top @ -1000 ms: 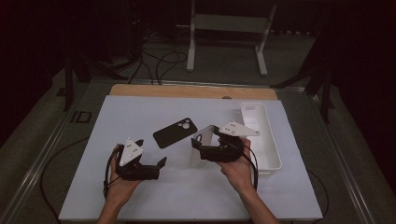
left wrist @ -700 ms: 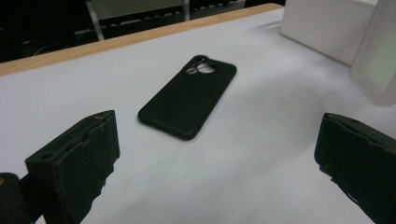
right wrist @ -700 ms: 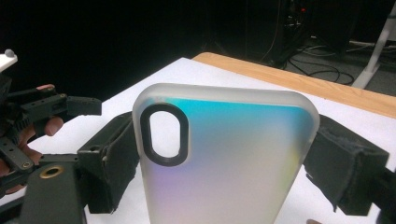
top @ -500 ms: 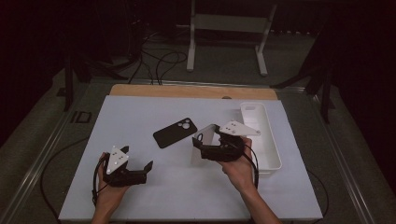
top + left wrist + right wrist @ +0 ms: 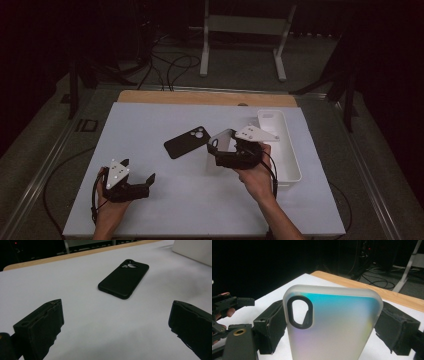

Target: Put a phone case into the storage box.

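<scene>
A black phone case [image 5: 187, 141] [image 5: 124, 278] lies flat on the white table, camera hole toward the far side. My left gripper [image 5: 139, 170] [image 5: 116, 322] sits near the front left of the table, jaws wide open and empty, pointing at that case from a distance. My right gripper [image 5: 216, 149] [image 5: 332, 322] is shut on a translucent, iridescent phone case [image 5: 222, 138] [image 5: 332, 327], held upright just right of the black case. Its jaws press on the case's two long edges.
A white rectangular tray [image 5: 285, 150] [image 5: 195, 250] stands on the right side of the table, close behind my right hand. A wooden strip [image 5: 205, 97] runs along the far edge. Cables and a stand's legs lie on the floor beyond.
My left gripper has drawn back left and toward the front edge, away from the black case. The right gripper has held its place with the translucent case.
</scene>
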A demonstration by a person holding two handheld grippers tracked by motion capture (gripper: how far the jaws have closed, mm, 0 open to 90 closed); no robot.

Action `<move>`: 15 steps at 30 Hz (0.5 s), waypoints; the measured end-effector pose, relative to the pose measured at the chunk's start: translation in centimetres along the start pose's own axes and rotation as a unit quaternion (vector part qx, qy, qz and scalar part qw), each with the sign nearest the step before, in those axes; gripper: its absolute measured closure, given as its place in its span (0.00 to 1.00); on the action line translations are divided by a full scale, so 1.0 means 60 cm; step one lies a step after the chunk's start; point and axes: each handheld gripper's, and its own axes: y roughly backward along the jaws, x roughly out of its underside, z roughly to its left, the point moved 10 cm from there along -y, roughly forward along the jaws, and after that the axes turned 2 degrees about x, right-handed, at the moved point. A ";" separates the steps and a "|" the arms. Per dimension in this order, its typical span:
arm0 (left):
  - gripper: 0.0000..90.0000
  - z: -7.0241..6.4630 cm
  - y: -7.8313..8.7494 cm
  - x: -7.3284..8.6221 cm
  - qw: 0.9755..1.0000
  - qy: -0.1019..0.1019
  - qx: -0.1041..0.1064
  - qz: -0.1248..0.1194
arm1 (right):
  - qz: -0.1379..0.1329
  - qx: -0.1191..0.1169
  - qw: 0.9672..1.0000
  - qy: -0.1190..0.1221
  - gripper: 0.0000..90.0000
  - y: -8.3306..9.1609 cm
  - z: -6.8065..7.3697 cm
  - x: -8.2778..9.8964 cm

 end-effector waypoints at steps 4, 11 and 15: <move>0.01 0.001 -0.001 0.001 1.000 -0.002 -0.002 0.003 | -0.001 0.004 1.000 0.003 0.18 -0.001 -0.003 -0.006; 0.01 0.001 -0.003 0.003 1.000 -0.004 -0.006 0.006 | -0.002 0.014 1.000 0.008 0.18 -0.003 -0.014 -0.019; 0.01 0.002 -0.004 0.003 1.000 -0.004 -0.008 0.007 | -0.005 0.019 1.000 0.009 0.18 -0.003 -0.020 -0.025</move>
